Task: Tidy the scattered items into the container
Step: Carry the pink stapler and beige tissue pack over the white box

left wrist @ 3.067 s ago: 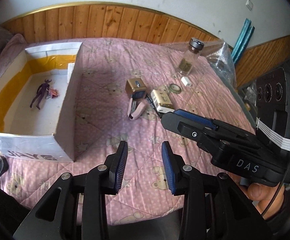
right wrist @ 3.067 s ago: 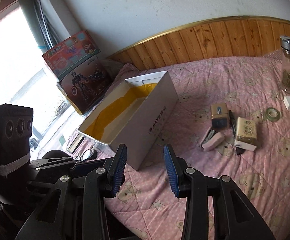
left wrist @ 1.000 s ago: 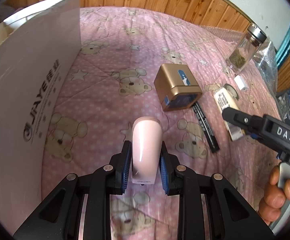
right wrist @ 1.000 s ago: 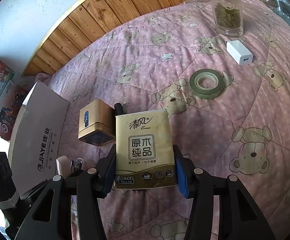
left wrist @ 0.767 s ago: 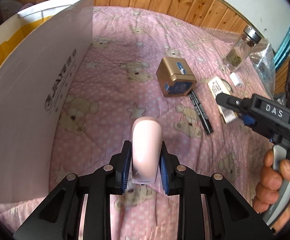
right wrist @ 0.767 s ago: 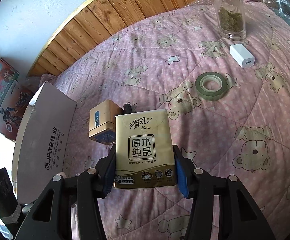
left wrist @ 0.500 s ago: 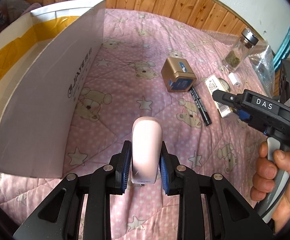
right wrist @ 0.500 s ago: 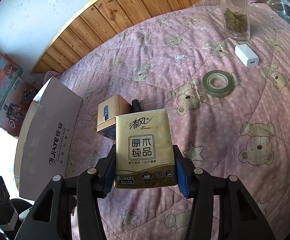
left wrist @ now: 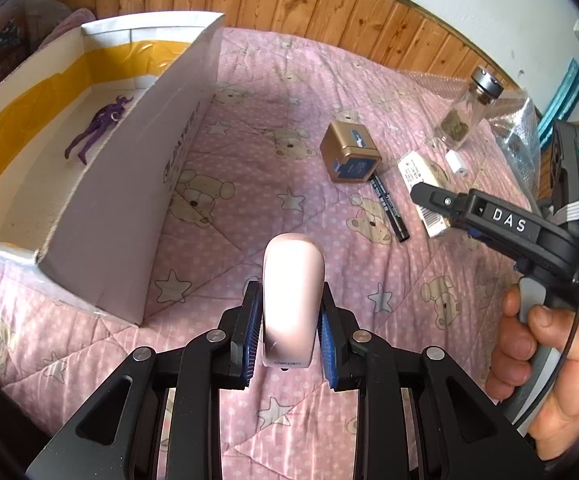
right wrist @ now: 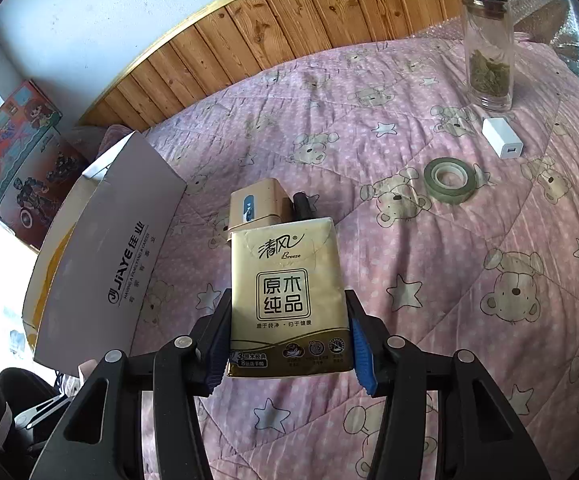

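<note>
My left gripper (left wrist: 289, 340) is shut on a pink stapler (left wrist: 292, 296) and holds it above the pink quilt, right of the white cardboard box (left wrist: 129, 184). The box holds a purple figure (left wrist: 97, 126). My right gripper (right wrist: 287, 344) is shut on a gold tissue pack (right wrist: 287, 292), lifted above the quilt; the pack also shows in the left wrist view (left wrist: 423, 192). A gold cube box (left wrist: 349, 156), a black marker (left wrist: 389, 210), a tape roll (right wrist: 449, 178), a white charger (right wrist: 503, 142) and a glass jar (right wrist: 487, 40) remain on the quilt.
The box (right wrist: 105, 264) lies left of the right gripper. Wooden panelling (left wrist: 329, 12) runs behind the bed. Toy cartons (right wrist: 17, 160) stand beyond the box. Clear bubble wrap (left wrist: 517, 128) lies at the far right edge.
Both grippers have risen and pulled back with their loads; the quilt items look smaller. In the left wrist view the box's inside and the purple figure have come into sight.
</note>
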`<state>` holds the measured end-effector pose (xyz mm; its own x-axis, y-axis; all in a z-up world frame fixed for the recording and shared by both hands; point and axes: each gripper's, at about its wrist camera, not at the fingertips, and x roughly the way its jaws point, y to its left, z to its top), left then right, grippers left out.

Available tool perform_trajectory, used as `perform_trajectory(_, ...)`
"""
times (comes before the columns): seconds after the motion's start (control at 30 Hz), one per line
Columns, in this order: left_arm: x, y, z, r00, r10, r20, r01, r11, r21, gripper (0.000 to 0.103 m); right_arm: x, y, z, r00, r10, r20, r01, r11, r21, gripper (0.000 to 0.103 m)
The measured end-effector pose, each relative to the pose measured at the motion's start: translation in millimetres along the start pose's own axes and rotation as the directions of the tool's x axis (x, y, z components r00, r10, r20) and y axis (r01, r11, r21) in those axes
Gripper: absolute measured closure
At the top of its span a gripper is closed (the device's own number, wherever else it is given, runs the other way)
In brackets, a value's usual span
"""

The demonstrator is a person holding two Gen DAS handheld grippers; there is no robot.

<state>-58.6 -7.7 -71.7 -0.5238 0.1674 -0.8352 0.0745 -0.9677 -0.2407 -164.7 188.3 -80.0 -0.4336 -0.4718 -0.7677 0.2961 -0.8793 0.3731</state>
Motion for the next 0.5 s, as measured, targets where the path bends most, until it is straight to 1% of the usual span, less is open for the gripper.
perform_trajectory(0.2, -19.6, 0.8, -4.7, 1.000, -0.005, 0.030, 0.005, 1.000, 0.000, 0.076, -6.4, 4.4, -8.4, 1.000, 0.004, 0.008, -0.004, 1.000, -0.009, 0.051)
perform_trajectory(0.37, -34.4, 3.3, -10.7, 0.998, -0.008, 0.055, 0.008, 1.000, -0.007, 0.076, -15.5, 16.6, -15.5, 0.999, -0.012, 0.039, 0.014, 0.998, -0.060, 0.051)
perform_trajectory(0.5, -47.5, 9.0, -15.1, 0.997, -0.009, 0.077, 0.011, 1.000, -0.022, 0.076, -18.5, 25.8, -23.1, 0.999, -0.015, 0.046, 0.019, 0.995, -0.096, 0.051)
